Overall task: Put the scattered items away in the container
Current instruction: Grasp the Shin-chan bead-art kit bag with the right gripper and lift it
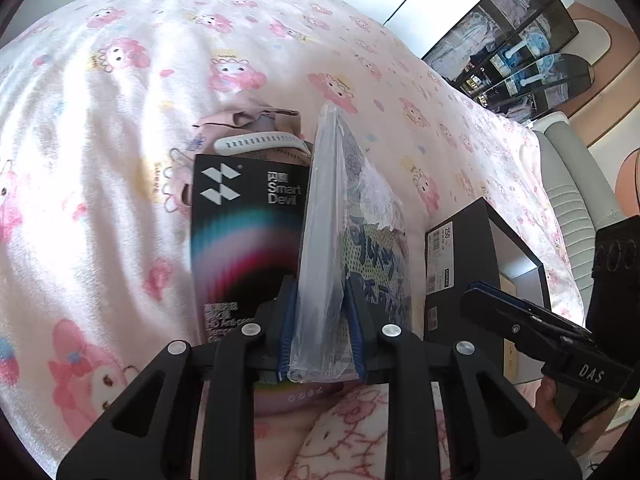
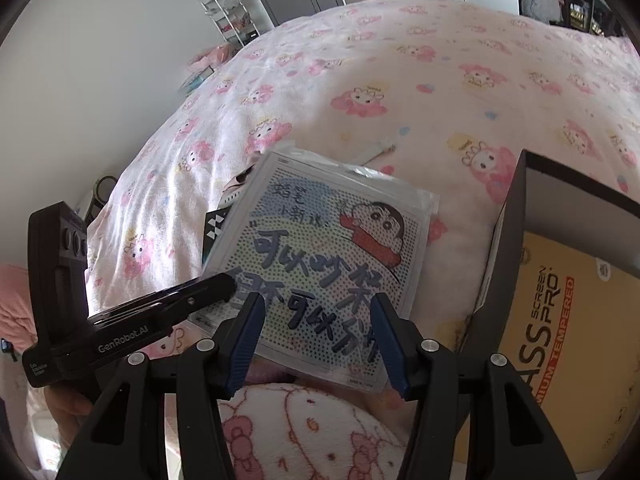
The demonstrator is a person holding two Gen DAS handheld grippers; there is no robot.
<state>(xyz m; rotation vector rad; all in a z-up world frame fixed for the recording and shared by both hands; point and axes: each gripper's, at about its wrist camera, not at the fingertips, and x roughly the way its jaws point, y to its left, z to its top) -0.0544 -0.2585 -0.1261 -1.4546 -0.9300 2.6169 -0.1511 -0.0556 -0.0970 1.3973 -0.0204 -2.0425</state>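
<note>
Much of the scene was masked. In the left wrist view the cartoon packet (image 1: 320, 264) stood edge-on, so its printed face was barely legible there; only the right wrist view showed the drawing and handwriting on it (image 2: 320, 264). The left gripper (image 1: 322, 332) was clamped on that packet, blue pads pressing its plastic sleeve from both sides near the lower edge, the packet rising tilted ahead of the fingers.

Just left of the left gripper's fingers lay a black Smart Devil box (image 1: 244, 240), its lower text cut off by the gripper's frame. Beyond its far end sat a white strap (image 1: 260, 145) on a pink pouch (image 1: 248, 120), both partly covered and hard to identify further. All rested on the pink cartoon-print bedding (image 1: 100, 120).

The right gripper (image 2: 316, 338) stood with its jaws apart and nothing between the pads; the packet lay behind them, untouched by them.

The container, a black box (image 2: 496, 280), sat immediately right of the right gripper, cropped by the frame edge. Inside it lay a yellow screen-protector box (image 2: 560, 320), lettering only partly readable. From the left wrist the same black box (image 1: 460, 264) appeared right of the left gripper, its interior mostly hidden behind the right gripper's fingers (image 1: 520, 312).
</note>
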